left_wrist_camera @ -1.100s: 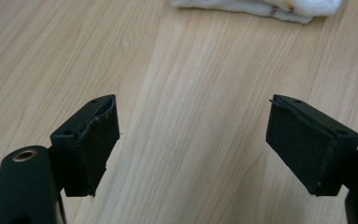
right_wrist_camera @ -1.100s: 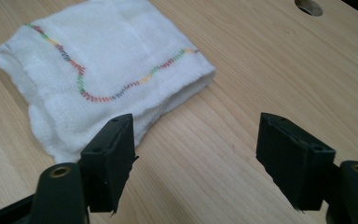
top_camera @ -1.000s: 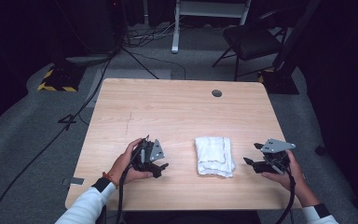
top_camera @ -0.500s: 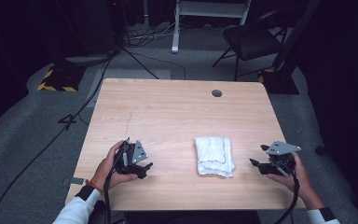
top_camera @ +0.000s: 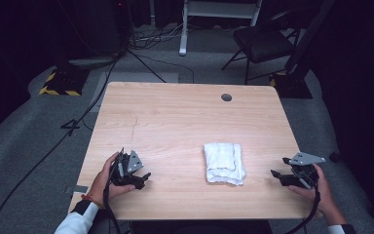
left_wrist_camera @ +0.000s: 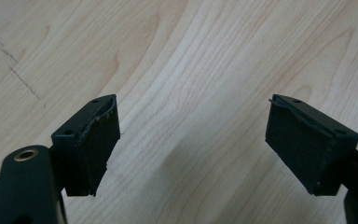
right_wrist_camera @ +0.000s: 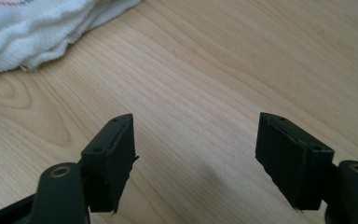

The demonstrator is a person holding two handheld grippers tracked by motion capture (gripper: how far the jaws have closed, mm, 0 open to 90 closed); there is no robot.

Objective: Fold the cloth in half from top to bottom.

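Apparently folding is done: white towel [top_camera: 224, 163] is laid folded on table [top_camera: 185, 122]. L tongs [top_camera: 137, 179] & R tongs [top_camera: 278, 176] are held wide open, empty, nothing left.

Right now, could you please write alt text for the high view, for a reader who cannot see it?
A folded white towel lies on a light wooden table, between two hand-held grippers that rest near the front edge. The left gripper and the right gripper are both apart from the towel. Behind the table, a dark chair stands on grey floor.
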